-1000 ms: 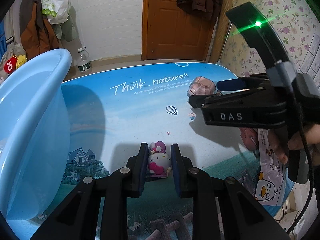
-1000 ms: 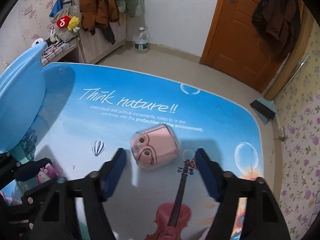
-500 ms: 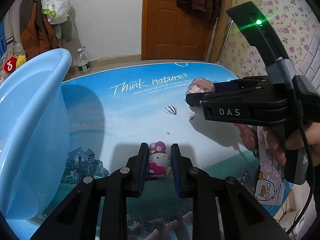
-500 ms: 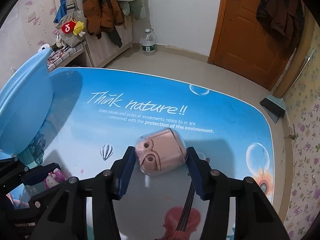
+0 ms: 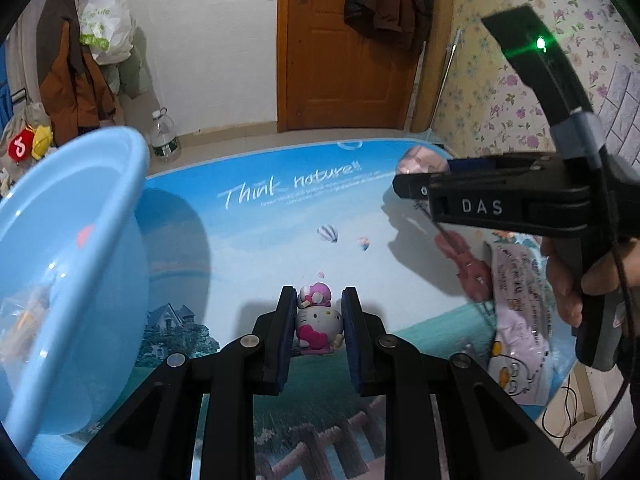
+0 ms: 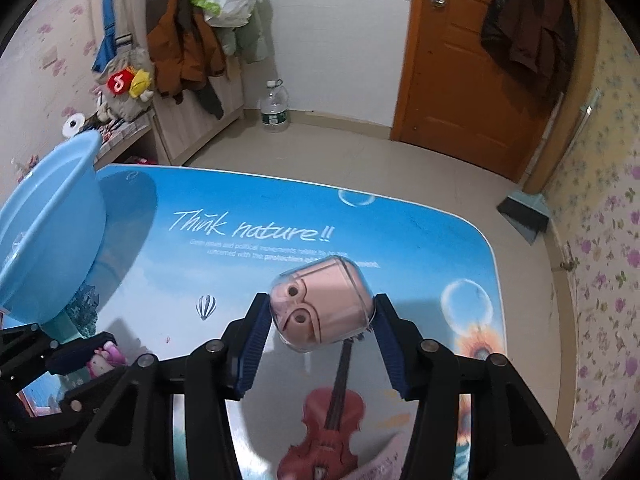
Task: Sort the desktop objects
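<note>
A second ago spread around it, the right tool (image 6: 318, 322) now clamps the pink case (image 6: 322, 304) above the table (image 6: 420, 232), while the left tool (image 5: 318, 322) stays clenched on the kitty figure (image 5: 318, 326).

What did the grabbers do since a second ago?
The right gripper closed on the pink case and lifted it off the table. The left gripper stayed shut on the kitty toy; the blue basin stayed put.
</note>
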`<state>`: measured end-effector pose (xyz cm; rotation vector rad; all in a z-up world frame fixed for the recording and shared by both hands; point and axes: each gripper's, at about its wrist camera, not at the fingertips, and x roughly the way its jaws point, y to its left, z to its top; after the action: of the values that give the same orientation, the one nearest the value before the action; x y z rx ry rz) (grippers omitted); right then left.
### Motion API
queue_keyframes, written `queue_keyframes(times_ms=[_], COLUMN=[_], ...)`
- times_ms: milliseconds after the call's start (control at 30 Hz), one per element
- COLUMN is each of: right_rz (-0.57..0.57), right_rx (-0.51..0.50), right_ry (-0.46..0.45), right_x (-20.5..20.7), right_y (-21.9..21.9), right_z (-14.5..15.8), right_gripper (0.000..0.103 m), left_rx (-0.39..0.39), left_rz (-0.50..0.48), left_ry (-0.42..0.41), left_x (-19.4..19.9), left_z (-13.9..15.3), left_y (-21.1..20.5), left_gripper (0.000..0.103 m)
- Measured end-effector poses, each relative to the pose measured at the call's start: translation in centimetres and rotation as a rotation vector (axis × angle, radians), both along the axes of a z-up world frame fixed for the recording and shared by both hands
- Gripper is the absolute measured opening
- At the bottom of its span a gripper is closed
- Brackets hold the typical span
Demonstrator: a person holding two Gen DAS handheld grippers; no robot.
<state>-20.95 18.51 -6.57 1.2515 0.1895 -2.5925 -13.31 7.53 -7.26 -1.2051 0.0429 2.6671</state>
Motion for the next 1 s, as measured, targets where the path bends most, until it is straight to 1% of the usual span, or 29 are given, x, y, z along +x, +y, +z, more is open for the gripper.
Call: queue_keyframes(times_ms=[300,633,733,833,1000], right_rz=[-0.063,-0.135,-0.175,-0.204,-0.221], right_rx=[-0.006,-0.075,-0.088,-0.126,-0.137], right_ry=[0.052,0.106,0.138,0.184,0.229], right_x=[4.8,10.4,12.2,14.7,18.1], right_y=[0.6,0.5,0.1,-0.6,-2.1], right_z=[2.3,4.3,5.0,6.4,8.2], right_gripper=[0.053,0.053,0.053,0.053,0.053], left_rx=[-0.008,-0.012,-0.015,-0.013,-0.006], left_rz=[-0.011,-0.001,0.003,0.020,0.065], left_ry=[0.055,0.139,0.151,0.162,0.182], left_x=[2.4,6.2,7.3,8.2,9.2], left_z=[3.0,6.7,7.2,7.5,8.4], left_y=[0.2,-0.9,-1.3,-2.1,-4.3], left_gripper=[0.021,0.021,0.021,0.021,0.021])
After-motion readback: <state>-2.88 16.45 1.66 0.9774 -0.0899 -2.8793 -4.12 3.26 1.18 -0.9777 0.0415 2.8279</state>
